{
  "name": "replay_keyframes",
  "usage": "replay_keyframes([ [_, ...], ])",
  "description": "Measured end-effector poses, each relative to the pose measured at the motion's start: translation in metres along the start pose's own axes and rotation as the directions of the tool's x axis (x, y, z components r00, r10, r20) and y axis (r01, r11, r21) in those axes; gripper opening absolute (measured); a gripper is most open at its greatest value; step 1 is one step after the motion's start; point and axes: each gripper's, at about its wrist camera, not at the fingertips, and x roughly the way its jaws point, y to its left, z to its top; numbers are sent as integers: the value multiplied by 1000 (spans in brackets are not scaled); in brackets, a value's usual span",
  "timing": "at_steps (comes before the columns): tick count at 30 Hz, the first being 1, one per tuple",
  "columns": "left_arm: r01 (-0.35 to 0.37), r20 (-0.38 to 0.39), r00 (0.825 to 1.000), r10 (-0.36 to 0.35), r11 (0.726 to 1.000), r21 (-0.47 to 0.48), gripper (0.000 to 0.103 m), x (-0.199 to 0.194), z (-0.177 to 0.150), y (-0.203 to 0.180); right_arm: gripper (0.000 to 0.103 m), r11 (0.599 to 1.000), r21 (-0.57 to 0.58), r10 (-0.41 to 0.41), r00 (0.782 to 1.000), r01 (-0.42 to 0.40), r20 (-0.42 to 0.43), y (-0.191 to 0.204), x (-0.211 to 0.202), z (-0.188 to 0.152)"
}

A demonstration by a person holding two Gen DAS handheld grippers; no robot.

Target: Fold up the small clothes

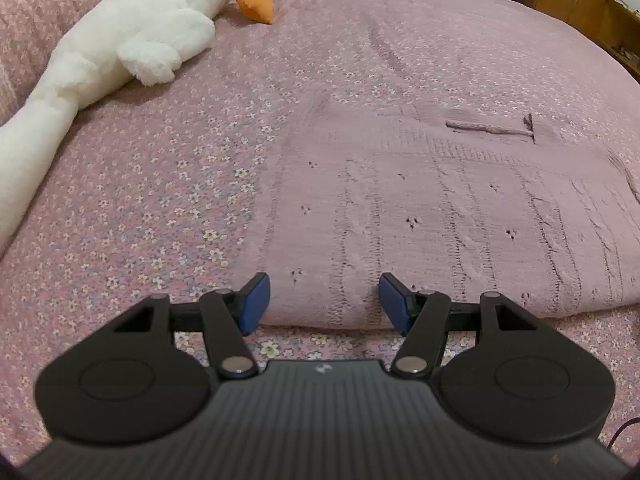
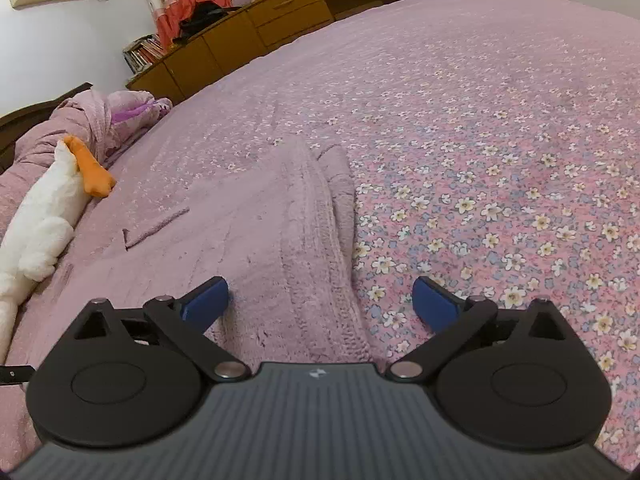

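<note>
We see the plush goose (image 1: 132,36) only in part: its head leaves the top edge of the left wrist view, its long white body the left edge. The knitted mauve garment (image 1: 420,216) runs off the right edge there; in the right wrist view its near hem disappears beneath the right gripper (image 2: 320,304). Books (image 2: 142,52) on the far shelf are too small for us to read. The dark heap (image 2: 204,16) on the cabinet stays unidentifiable.
</note>
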Motion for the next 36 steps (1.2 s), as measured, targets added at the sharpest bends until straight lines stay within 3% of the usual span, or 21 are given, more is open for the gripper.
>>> replay_keyframes([
  [5,-5,26,1000,5,1000,14,62,6,-3,-2,103,1000,6,27,1000,-27,-4,0,4,3],
  [11,4,34,999,-6,999,45,62,15,0,-2,103,991,9,133,991,-133,-26,7,11,-1],
  [15,26,26,999,-27,999,22,62,20,5,2,101,990,8,143,990,-143,-7,12,15,-4],
  [21,43,5,999,-43,999,0,62,27,17,9,88,968,158,192,981,-196,36,-5,20,0],
  [29,21,20,1000,-22,998,52,62,35,34,16,44,950,231,211,977,-211,21,-22,24,4],
  [33,33,18,999,-33,999,33,62,42,29,21,44,938,265,225,974,-222,19,-30,25,5],
  [36,34,42,998,-36,998,60,62,39,27,25,53,942,261,209,977,-209,28,-27,25,2],
])
